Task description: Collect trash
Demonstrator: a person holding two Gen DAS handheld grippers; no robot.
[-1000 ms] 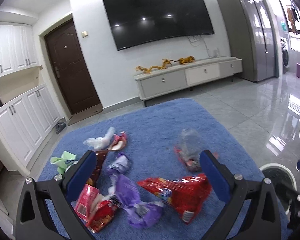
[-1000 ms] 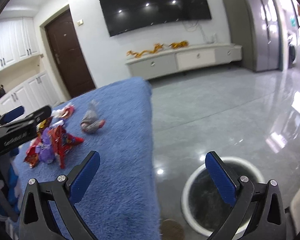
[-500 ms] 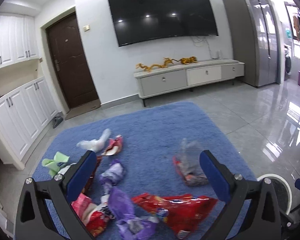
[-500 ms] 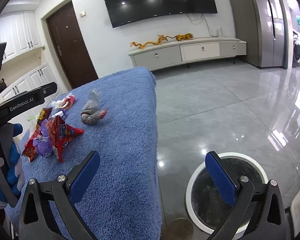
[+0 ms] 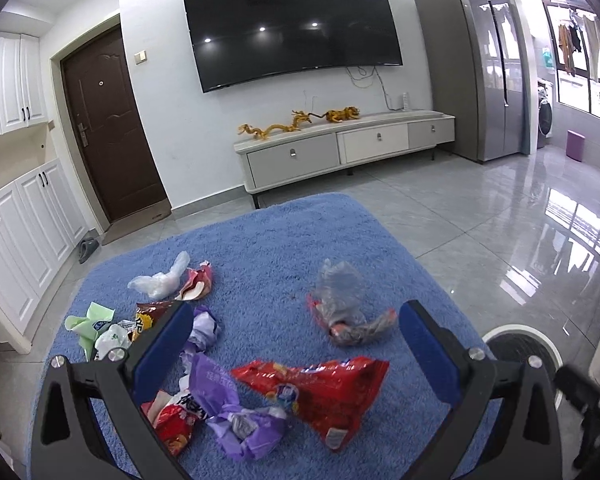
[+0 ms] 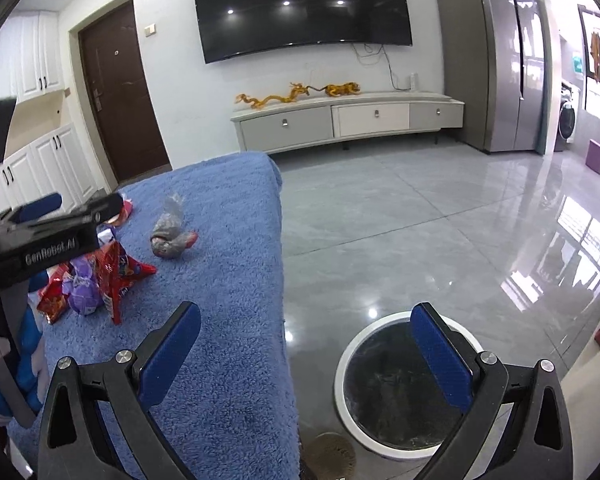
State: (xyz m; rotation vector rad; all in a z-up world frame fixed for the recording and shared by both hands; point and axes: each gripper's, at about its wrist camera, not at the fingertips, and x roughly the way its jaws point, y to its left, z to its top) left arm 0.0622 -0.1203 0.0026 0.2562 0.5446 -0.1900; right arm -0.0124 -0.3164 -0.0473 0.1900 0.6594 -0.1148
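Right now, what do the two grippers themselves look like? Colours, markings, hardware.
Both match: the left gripper and right gripper have black angular frames with triangular cut-outs, silver screws at the joints and flat blue pads on the fingers. The left gripper's black body carries white "GenRobot.AI" lettering. No cables visible.

My left gripper [image 5: 292, 348] and right gripper [image 6: 306, 350] are black frames with silver screws and blue-padded fingers [image 6: 440, 360]. At nine o'clock, white "GenRobot.AI" lettering marks my left gripper's body.
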